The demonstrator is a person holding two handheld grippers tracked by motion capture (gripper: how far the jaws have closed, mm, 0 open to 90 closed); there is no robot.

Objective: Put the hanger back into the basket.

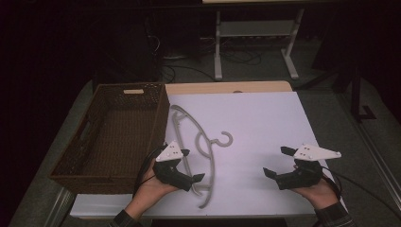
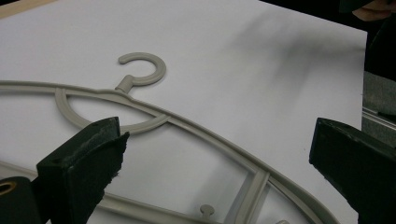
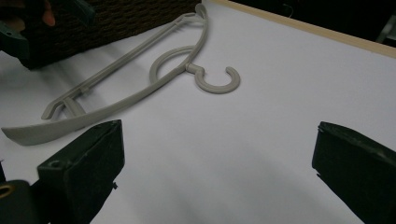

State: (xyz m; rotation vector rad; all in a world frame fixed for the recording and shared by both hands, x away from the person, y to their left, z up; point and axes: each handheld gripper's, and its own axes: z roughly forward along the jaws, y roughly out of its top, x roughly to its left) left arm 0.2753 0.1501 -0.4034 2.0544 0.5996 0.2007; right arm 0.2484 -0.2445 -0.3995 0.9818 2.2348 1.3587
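Gaping wide, left gripper (image 1: 191, 165) straddles the hanger (image 1: 201, 142) (apparently untouched).

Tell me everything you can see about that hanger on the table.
The hanger is pale grey and looks like moulded plastic. It has curved shoulders, a straight lower bar, an inner loop below the neck and an open round hook. It lies flat on the white sheet, empty, beside the basket, hook pointing towards the table's middle. The left gripper is open over its lower arm. I cannot tell whether they touch.
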